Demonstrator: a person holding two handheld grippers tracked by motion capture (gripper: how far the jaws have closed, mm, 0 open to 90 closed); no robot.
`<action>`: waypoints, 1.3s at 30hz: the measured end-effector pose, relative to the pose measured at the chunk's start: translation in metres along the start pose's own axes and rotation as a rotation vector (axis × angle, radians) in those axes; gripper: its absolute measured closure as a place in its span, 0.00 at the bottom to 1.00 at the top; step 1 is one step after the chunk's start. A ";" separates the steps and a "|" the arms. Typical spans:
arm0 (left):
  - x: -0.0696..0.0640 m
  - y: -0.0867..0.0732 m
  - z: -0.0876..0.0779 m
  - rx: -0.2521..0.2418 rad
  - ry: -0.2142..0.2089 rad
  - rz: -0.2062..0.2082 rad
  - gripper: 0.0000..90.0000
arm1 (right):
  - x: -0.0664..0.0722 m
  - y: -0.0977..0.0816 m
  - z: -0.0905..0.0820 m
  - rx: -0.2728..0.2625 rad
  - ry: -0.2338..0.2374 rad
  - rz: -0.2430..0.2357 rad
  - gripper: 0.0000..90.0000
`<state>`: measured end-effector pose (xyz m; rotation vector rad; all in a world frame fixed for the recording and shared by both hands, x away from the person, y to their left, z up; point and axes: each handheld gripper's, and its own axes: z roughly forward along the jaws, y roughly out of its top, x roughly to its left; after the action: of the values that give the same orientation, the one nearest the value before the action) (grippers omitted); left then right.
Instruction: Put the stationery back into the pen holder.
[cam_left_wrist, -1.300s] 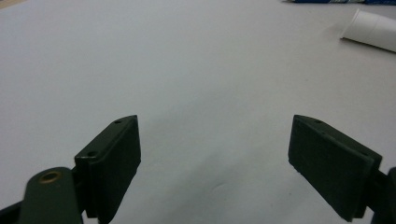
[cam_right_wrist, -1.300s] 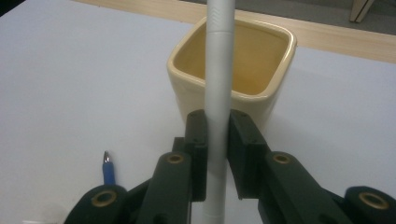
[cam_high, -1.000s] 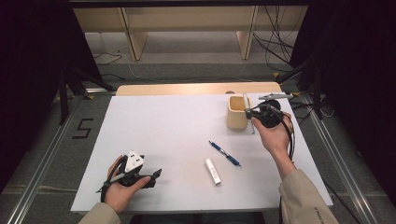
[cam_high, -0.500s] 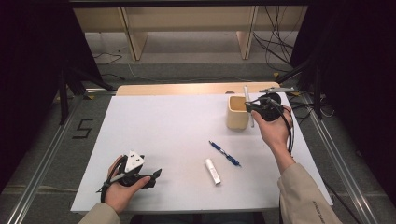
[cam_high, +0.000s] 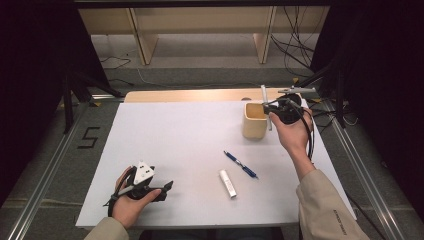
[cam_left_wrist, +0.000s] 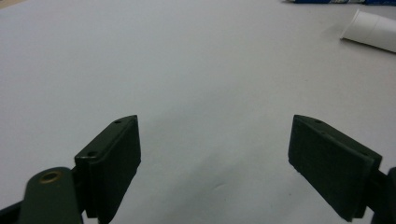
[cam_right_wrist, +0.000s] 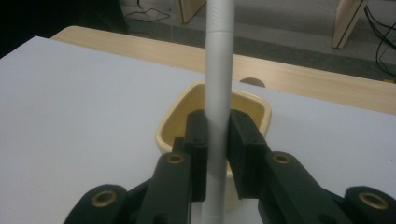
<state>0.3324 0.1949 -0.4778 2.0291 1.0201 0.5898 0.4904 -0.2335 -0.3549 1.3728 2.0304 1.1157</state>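
My right gripper (cam_high: 269, 107) (cam_right_wrist: 218, 154) is shut on a grey pen (cam_right_wrist: 218, 93) (cam_high: 265, 102), which stands nearly upright between the jaws. It hovers by the right rim of a cream cup (cam_high: 255, 120) (cam_right_wrist: 182, 116) at the table's far right. My left gripper (cam_high: 167, 187) (cam_left_wrist: 215, 158) rests near the front left edge, jaws open with only bare table between them. A blue pen (cam_high: 241, 164) and a white capped marker (cam_high: 227, 183) (cam_left_wrist: 371, 30) lie on the white table (cam_high: 175, 135) in front of the cup.
A wooden strip (cam_high: 200, 95) edges the table's far side, with a shelf frame (cam_high: 200, 25) and cables (cam_high: 300, 50) on the floor beyond. Metal rails (cam_high: 50, 165) run along both sides of the table.
My right gripper has carried the grey pen a little left toward the cup, and the pen has tipped from slanted to nearly upright. The left hand has stayed still.
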 end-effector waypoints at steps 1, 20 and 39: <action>0.000 0.000 0.000 0.000 0.002 0.001 0.19 | 0.000 0.001 0.001 0.000 0.000 0.001 0.87; 0.000 0.000 0.000 0.000 -0.002 -0.003 0.19 | 0.000 0.014 0.010 -0.025 -0.012 0.002 0.88; 0.000 0.000 0.000 0.000 -0.002 -0.002 0.19 | 0.001 0.025 0.017 -0.050 -0.022 0.005 0.87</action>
<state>0.3326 0.1949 -0.4780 2.0286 1.0206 0.5866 0.5161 -0.2224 -0.3440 1.3602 1.9719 1.1410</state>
